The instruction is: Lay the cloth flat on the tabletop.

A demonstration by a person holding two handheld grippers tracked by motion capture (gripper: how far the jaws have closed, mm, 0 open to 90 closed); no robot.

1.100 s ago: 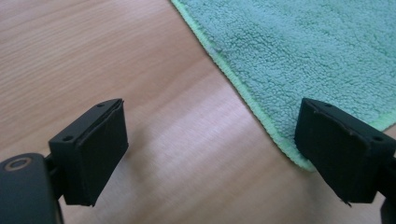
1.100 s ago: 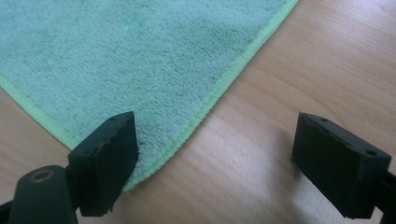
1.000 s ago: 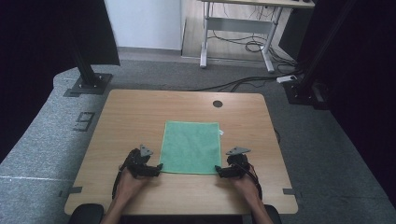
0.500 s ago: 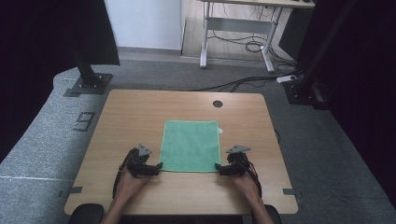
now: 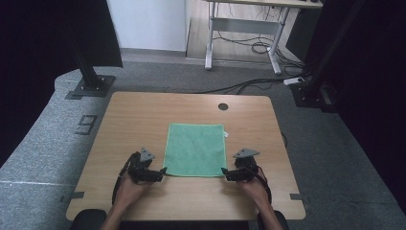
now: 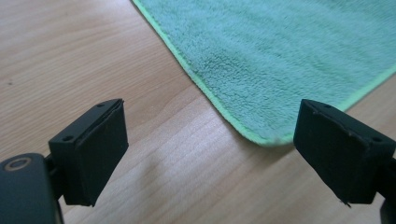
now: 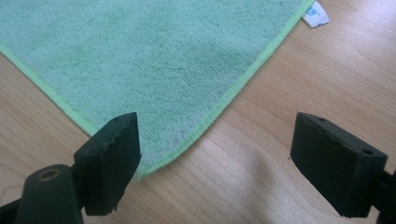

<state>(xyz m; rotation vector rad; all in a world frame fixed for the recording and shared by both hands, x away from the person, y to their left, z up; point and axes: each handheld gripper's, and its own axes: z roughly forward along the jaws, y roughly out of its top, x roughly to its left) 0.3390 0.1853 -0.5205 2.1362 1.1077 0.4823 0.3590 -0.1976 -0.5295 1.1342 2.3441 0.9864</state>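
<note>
Green cloth (image 5: 195, 149) flat at centre of the desk (image 5: 143, 115); left tool (image 5: 160, 172) and right tool (image 5: 225, 172), both wide open and empty, flank its lower corners: approach step, next likely needing each tool to close on its corner.

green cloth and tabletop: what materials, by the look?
Green cloth: looks like microfibre terry, with a fuzzy matte pile, a stitched lighter hem and a small white tag. Table: pale wood grain, smooth and matte, probably laminate or veneer; solid wood is possible.
</note>
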